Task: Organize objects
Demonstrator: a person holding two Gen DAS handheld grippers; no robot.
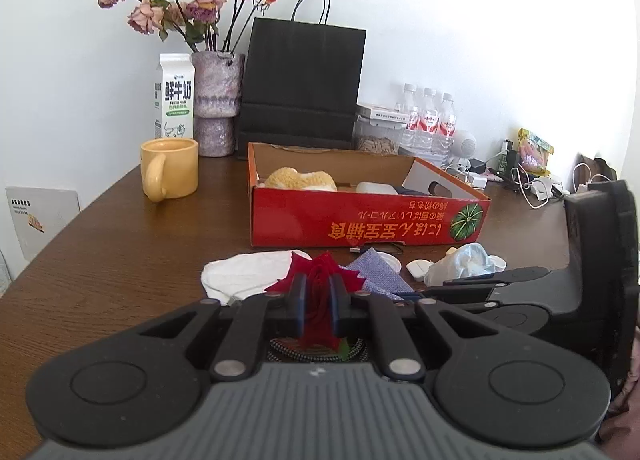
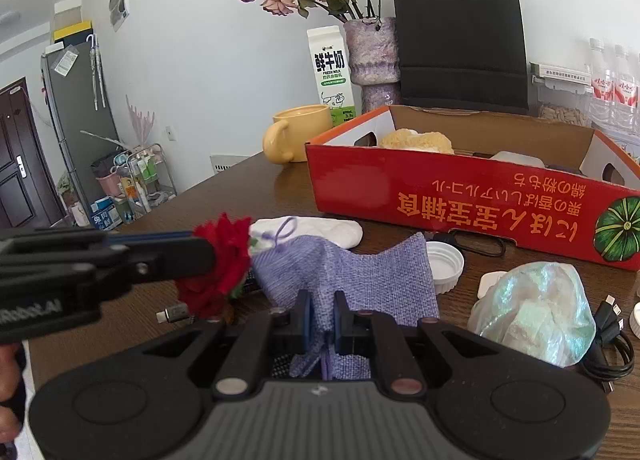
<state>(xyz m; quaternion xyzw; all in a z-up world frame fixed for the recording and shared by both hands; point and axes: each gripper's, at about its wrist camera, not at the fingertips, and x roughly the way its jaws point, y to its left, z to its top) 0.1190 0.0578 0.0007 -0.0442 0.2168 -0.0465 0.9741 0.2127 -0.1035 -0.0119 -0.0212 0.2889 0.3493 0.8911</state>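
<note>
Red fabric flower (image 1: 319, 292): soft, light, crushable, clamped in the left tongs (image 1: 319, 294). Right tongs (image 2: 322, 318) pinch the limp woven pouch (image 2: 344, 280). Box (image 1: 360, 220) lies ahead.

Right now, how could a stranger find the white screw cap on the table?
Find the red cardboard box on the wooden table. Just in front of its long printed side lies the purple woven pouch. The white screw cap sits at the pouch's right edge: round, ribbed and hard, unlike the soft cloths around it.
</note>
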